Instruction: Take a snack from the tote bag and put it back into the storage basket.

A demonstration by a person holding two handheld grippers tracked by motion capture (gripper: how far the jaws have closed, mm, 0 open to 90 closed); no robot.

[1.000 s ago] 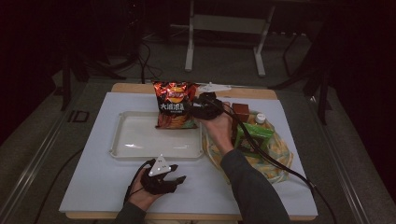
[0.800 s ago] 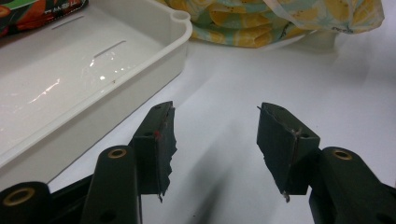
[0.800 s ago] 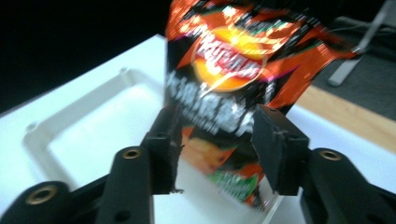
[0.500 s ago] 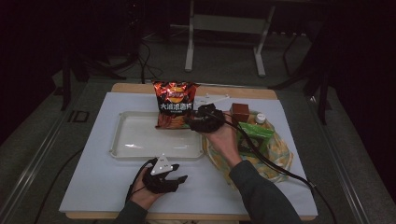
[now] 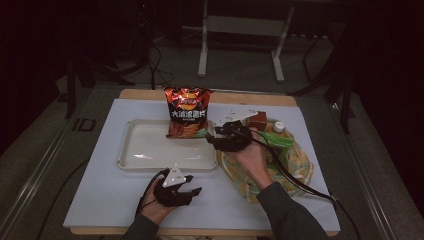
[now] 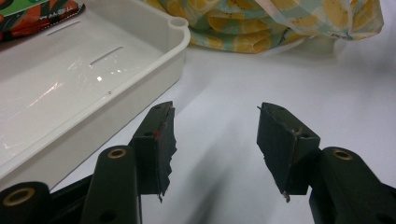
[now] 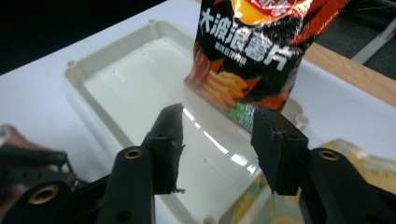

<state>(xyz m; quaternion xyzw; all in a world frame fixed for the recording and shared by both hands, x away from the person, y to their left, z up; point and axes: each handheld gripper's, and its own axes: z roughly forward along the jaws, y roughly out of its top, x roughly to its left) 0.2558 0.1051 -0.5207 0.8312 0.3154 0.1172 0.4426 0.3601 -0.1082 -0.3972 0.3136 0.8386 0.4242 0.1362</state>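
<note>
A red and black chip bag stands upright at the far right corner of the white tray, with its bottom edge inside the tray. My right gripper hovers just right of the bag's base and points at it. Its jaws have just been opening a little, and nothing is between them. The right gripper view shows the open right gripper over the tray, short of the chip bag. My left gripper rests on the table in front of the tray. The left gripper is open and empty beside the tray rim.
A lemon-patterned bag lies right of the tray, under my right forearm. It holds a green packet, a white-capped bottle and a brown box. The lemon-patterned bag lies ahead of the left gripper. A cable trails off to the right.
My right gripper has drawn back from the chip bag, toward the near side and slightly right. The bag stays standing in the tray. The left gripper has not moved.
</note>
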